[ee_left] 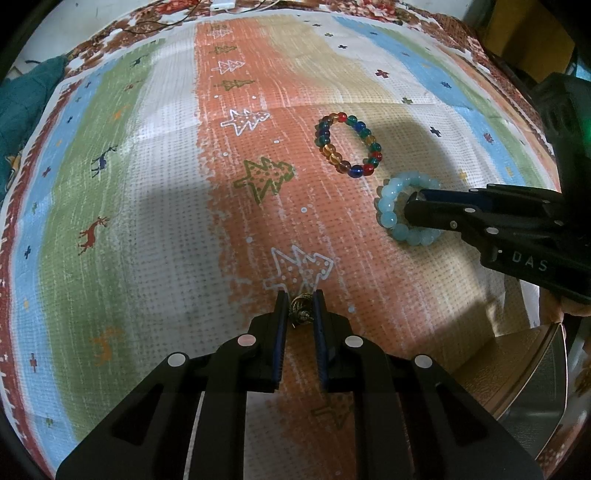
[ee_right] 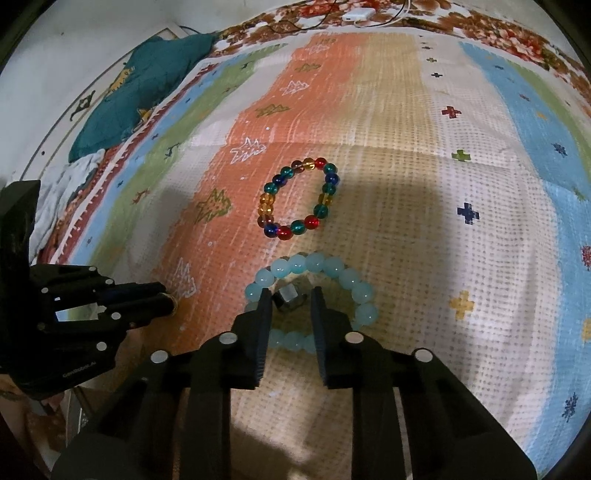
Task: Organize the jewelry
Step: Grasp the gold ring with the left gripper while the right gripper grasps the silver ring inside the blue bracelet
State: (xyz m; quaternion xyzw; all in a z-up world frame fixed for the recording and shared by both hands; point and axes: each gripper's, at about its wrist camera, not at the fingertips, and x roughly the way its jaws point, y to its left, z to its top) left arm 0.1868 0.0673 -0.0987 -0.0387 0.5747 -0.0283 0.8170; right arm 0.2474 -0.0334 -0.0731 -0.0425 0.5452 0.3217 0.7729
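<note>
Your left gripper (ee_left: 300, 308) pinches a small brass-coloured trinket (ee_left: 301, 309) over the patterned cloth (ee_left: 147, 221), while your right gripper (ee_right: 289, 301) (fingers narrowly parted) straddles the pale-blue bracelet (ee_right: 354, 284) beside the multicoloured bracelet (ee_right: 295, 225).

A home, most likely a bedroom. A striped cloth (ee_right: 424, 155) printed with trees, deer and crosses covers a soft surface, laid over a floral blanket (ee_right: 498, 33) showing along the upper edge. A teal pillow (ee_right: 147, 85) lies upper left against a pale wall (ee_right: 74, 44). A white charger (ee_right: 358, 15) with cable sits at top centre.
</note>
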